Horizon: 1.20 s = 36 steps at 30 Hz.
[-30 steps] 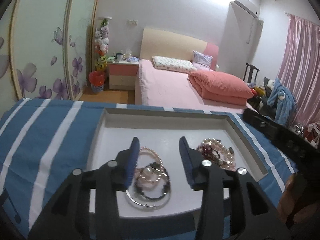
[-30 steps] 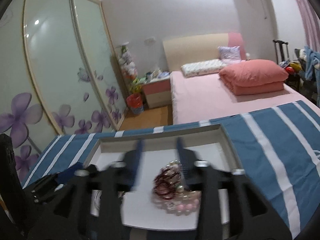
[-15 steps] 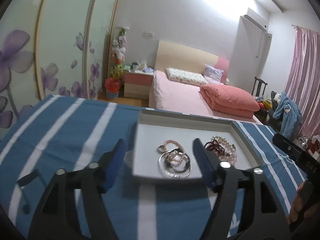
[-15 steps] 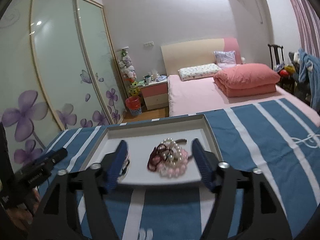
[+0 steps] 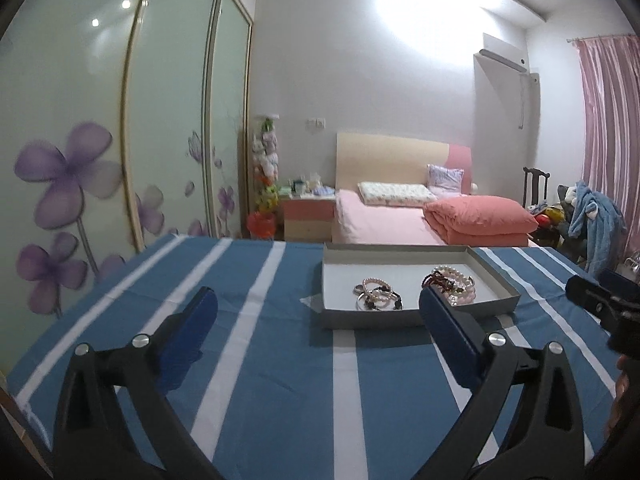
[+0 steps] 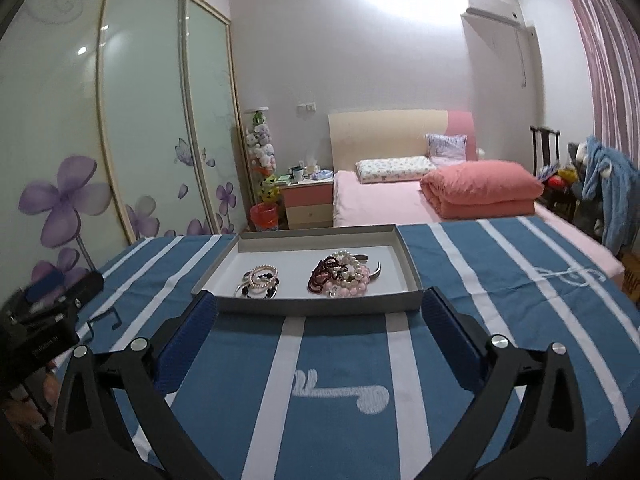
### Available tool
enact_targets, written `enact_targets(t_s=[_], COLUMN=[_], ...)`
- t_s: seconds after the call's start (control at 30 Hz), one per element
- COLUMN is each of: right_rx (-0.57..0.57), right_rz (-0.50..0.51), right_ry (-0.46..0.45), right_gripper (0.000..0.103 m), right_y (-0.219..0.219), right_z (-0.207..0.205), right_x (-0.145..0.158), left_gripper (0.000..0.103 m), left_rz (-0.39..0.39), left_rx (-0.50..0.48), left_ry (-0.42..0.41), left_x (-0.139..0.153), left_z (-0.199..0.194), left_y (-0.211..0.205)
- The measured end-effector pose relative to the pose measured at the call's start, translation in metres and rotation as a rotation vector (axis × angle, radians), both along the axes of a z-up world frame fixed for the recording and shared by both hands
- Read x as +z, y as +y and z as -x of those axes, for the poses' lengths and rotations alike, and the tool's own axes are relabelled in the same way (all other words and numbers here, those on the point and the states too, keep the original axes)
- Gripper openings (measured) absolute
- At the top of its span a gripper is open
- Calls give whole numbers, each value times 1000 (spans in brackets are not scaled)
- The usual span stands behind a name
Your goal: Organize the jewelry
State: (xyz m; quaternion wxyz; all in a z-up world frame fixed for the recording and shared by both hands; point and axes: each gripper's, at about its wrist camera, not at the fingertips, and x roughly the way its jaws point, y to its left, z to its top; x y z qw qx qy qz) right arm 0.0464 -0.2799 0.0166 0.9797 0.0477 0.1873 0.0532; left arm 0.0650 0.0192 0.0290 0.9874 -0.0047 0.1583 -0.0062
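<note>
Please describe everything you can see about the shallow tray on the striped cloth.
The tray is a shallow, rectangular, open box that looks like grey cardboard, with low walls and a pale inner floor. It lies flat on the blue and white striped cloth. Inside are two separate heaps of jewelry: a smaller pile of bracelets on the left and a larger pile of beads on the right. Neither gripper touches it.

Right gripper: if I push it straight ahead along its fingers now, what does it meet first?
Most likely the near wall of the grey tray, which sits centred between the open right gripper fingers. The two bracelet piles lie behind that wall. Its height above the striped cloth is unclear, so it might pass over the rim.
</note>
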Motion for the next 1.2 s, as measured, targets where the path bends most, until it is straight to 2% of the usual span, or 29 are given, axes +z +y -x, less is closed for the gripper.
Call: enact_targets(t_s=[0.13, 0.33, 0.7, 1.2], right_rx=[-4, -22, -58, -56], right_rz=[52, 57, 18, 22], right_ry=[-35, -68, -47, -50], right_gripper=[101, 101, 101, 101], right_y=[9, 7, -6, -5], right_z=[13, 28, 35, 36], right_x=[1, -4, -18, -19], left_gripper=[99, 99, 99, 99], left_rz=[0, -13, -21, -16], left_rx=[-8, -3, -13, -18], left_ry=[-25, -39, -24, -21], left_x=[1, -4, -11, -14], left_z=[18, 29, 31, 31], left_y=[-5, -8, -12, -14])
